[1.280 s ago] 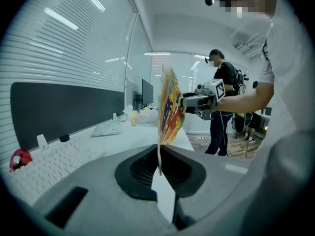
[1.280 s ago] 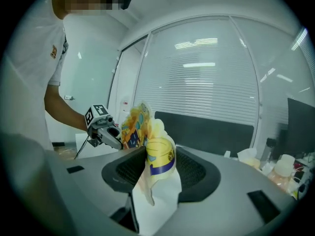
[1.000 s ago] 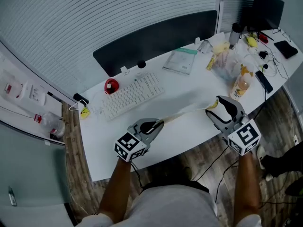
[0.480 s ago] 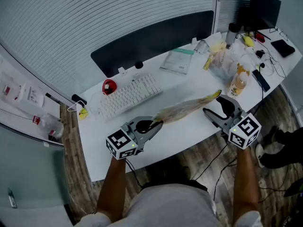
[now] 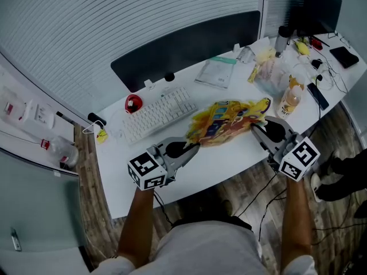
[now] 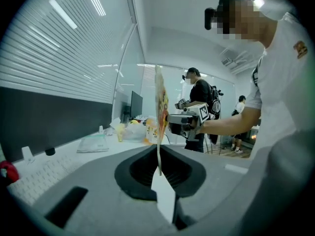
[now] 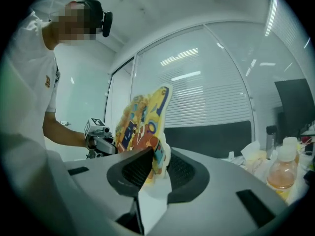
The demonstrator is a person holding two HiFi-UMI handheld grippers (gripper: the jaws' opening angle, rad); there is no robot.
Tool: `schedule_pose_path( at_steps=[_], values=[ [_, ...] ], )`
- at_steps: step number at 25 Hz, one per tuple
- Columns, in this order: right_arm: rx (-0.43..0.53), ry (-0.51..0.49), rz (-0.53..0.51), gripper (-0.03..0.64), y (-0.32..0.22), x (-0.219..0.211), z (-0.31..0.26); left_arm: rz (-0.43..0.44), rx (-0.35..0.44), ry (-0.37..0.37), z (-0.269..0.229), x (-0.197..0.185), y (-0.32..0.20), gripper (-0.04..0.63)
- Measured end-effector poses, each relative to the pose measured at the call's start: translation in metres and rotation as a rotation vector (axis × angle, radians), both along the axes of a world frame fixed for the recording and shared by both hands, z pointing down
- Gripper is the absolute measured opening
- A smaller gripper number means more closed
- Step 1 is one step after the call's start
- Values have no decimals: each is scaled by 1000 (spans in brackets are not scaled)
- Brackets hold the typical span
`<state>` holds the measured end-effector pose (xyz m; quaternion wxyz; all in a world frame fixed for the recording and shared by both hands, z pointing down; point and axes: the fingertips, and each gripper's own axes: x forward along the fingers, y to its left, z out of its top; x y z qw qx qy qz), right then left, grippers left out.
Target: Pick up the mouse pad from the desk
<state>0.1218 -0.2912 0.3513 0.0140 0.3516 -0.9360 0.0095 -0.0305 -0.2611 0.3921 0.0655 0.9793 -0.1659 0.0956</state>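
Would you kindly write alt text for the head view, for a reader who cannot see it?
A person holds a colourful mouse pad above a white desk, the left gripper shut on its left edge and the right gripper, whose jaws have just been closing, on its right edge. A white keyboard lies behind.

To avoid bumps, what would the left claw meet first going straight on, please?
Past the mouse pad it grips, probably the right claw, whose jaws have just been closing on the pad; depth is unclear.

White keyboard (image 5: 159, 114), red round object (image 5: 135, 103) (just beside it), drink bottle (image 5: 291, 100)
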Motion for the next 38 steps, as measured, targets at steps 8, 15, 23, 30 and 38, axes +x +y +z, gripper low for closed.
schedule_pose_path(
  at_steps=[8,15,23,30,38],
  values=[
    [100,76,133,35,8,1,-10,-209,104,-31,-13,4,-14,23],
    [194,68,263,34,18,1,-34,-332,203,26,-36,4,-13,22],
    [232,35,343,31,24,5,-55,-364,266,103,-64,3,-8,23],
    [256,33,367,26,29,6,-61,-384,294,111,-74,6,-8,21],
    [259,38,371,20,33,8,-61,-379,288,109,-73,10,-7,21]
  ],
)
